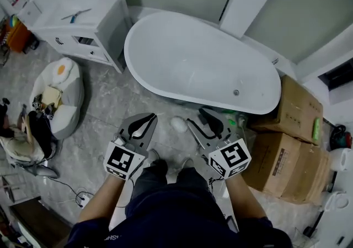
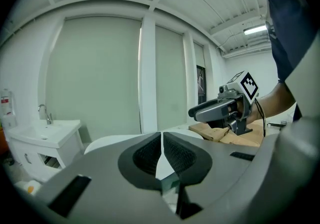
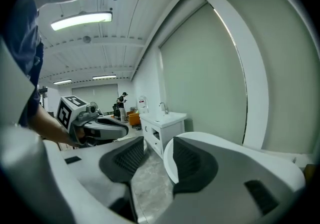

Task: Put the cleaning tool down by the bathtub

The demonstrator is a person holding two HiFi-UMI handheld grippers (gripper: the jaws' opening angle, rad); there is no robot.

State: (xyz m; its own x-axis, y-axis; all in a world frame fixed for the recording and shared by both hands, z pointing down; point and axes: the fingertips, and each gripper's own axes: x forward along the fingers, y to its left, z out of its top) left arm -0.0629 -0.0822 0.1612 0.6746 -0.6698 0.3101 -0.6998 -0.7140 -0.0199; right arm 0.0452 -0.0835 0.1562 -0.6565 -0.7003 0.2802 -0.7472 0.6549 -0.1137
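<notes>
Bathtub (image 1: 198,59), grey marble floor (image 1: 105,114), white vanity (image 1: 102,17), cardboard boxes (image 1: 292,150)

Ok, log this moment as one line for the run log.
left tool: shut, empty | right tool: open, empty | white object: on floor by bathtub

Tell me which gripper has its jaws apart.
The right gripper: bare floor shows between its pads, nothing held. The left gripper has pads meeting at their tips.

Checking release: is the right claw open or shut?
Open. In the right gripper view the right claw has its jaws apart, only floor showing between them; nothing held.
</notes>
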